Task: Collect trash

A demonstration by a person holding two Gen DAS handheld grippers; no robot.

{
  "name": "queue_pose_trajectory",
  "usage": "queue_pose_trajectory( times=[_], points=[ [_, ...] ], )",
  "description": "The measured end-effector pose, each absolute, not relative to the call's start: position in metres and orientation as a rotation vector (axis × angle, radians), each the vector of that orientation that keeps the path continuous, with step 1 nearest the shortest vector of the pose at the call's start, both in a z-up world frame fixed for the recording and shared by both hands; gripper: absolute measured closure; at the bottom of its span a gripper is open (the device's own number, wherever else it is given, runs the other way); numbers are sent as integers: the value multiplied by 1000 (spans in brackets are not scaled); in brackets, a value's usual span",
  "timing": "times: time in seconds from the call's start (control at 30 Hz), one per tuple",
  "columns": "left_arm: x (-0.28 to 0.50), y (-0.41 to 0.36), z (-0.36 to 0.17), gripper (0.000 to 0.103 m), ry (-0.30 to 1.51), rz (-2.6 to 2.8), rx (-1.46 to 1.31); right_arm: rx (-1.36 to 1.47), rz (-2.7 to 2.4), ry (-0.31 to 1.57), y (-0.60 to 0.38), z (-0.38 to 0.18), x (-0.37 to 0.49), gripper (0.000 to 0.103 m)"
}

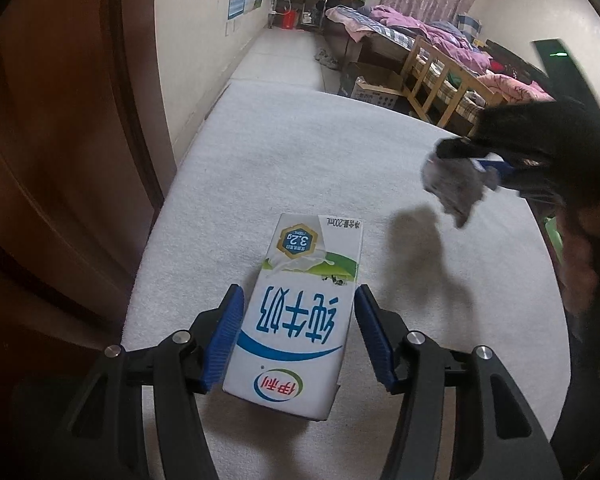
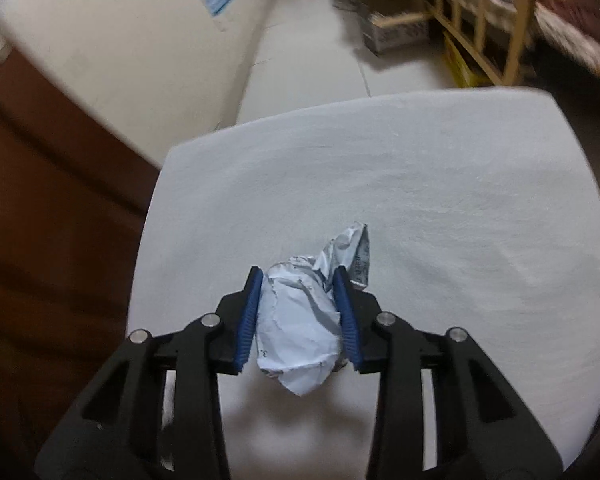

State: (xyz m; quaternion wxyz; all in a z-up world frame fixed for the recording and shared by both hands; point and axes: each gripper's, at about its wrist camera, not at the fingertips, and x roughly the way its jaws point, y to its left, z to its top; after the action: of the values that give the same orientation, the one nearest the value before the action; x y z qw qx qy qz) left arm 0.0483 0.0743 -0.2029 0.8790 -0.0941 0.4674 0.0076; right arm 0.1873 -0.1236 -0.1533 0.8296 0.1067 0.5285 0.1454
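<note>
Left wrist view, milk box: A white, blue and green cardboard milk box [image 1: 300,312] lies flat on the white soft table top [image 1: 260,168], between the two blue pads of the left claw.
Left wrist view, left claw: The left claw [image 1: 298,304] is open about as wide as the box. Its left pad looks to touch the side of the box. On the right there is a thin gap. It is not squeezing yet.
Left wrist view, right claw: Far on the right, the right claw [image 1: 466,160] hangs above the table with a grey-white crumpled paper ball [image 1: 454,186] in it. The ball's shadow falls on the table below.
Left wrist view, box on the floor: A brown open cardboard box [image 1: 374,82] sits on the floor past the table, beside the wooden bed frame [image 1: 444,80]. I cannot see what is in it.
Right wrist view, right claw: The right claw [image 2: 298,284] is closed tight on the paper ball [image 2: 300,332]. The ball is squashed between the blue pads, and a wrinkled corner sticks out in front.
Right wrist view, table: This view is a bit blurry. The ball is up in the air over the table [image 2: 460,200], and no other trash shows here.
Right wrist view, bin: No trash bin shows in either view.
Step now: I think the paper ball is picked up and the milk box is next.
Next move: The left claw needs to close on the sides of the milk box and lift it. Then both things must go to a bin, which I cannot see.
</note>
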Motion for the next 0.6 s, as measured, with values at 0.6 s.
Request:
queue_pose_trajectory(
  times=[0.6],
  points=[
    [46,66,-199,48,967,50,-131,-1,322,1154,-135,-176,101,50]
  ],
)
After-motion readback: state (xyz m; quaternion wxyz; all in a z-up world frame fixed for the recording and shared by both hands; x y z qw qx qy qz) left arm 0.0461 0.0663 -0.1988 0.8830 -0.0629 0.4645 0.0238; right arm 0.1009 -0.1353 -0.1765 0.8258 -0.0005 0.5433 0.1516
